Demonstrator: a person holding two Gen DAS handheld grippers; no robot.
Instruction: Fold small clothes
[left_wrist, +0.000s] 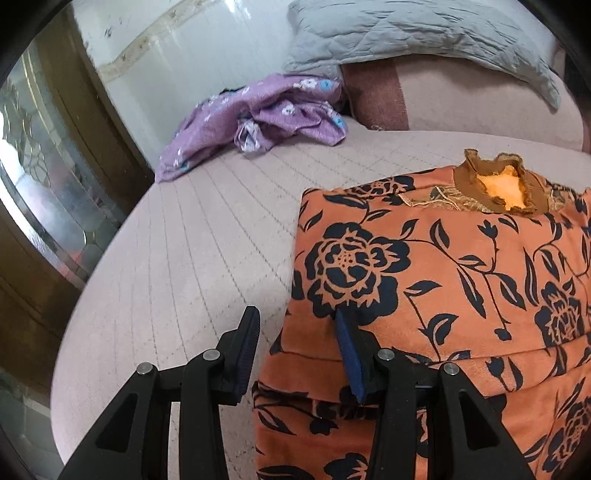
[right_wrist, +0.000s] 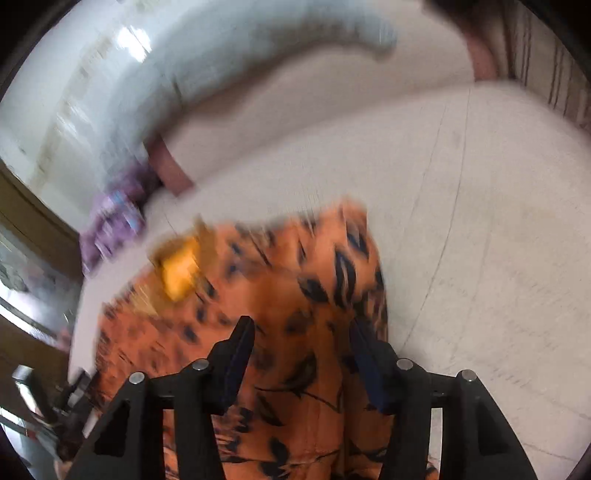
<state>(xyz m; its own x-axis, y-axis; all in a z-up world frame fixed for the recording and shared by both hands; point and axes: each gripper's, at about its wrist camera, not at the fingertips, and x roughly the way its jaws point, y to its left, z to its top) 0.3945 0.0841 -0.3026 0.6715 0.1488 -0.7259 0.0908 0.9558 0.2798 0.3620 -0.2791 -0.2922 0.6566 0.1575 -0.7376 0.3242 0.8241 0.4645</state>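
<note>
Lying on the quilted pinkish bed cover (left_wrist: 192, 258) is the orange garment (left_wrist: 461, 280) with its black flower print, partly folded, its brown ruffled collar (left_wrist: 502, 184) pointing toward the head of the bed. The left gripper (left_wrist: 295, 332) is standing with its jaws spread wide and holding nothing; one blue-padded finger is hovering over the bare cover just beside the garment's left edge, while the other is sitting over the printed cloth. Whether that finger is pressing into the fabric cannot be told. A crease is running across the garment just ahead of the black finger mounts.

The right wrist view is smearing heavily with blur. In it the right gripper (right_wrist: 301, 336) is also gaping wide, both fingers poised over the orange garment (right_wrist: 288, 295) and gripping nothing.

Farther up the bed a crumpled purple garment (left_wrist: 258, 122) with small pale flowers is lying near the left edge, well apart from the orange one. Behind it a grey quilted pillow (left_wrist: 406, 33) is resting on a pink bolster (left_wrist: 461, 103). A dark wooden cabinet with glass panels (left_wrist: 55, 177) is standing beside the bed.
</note>
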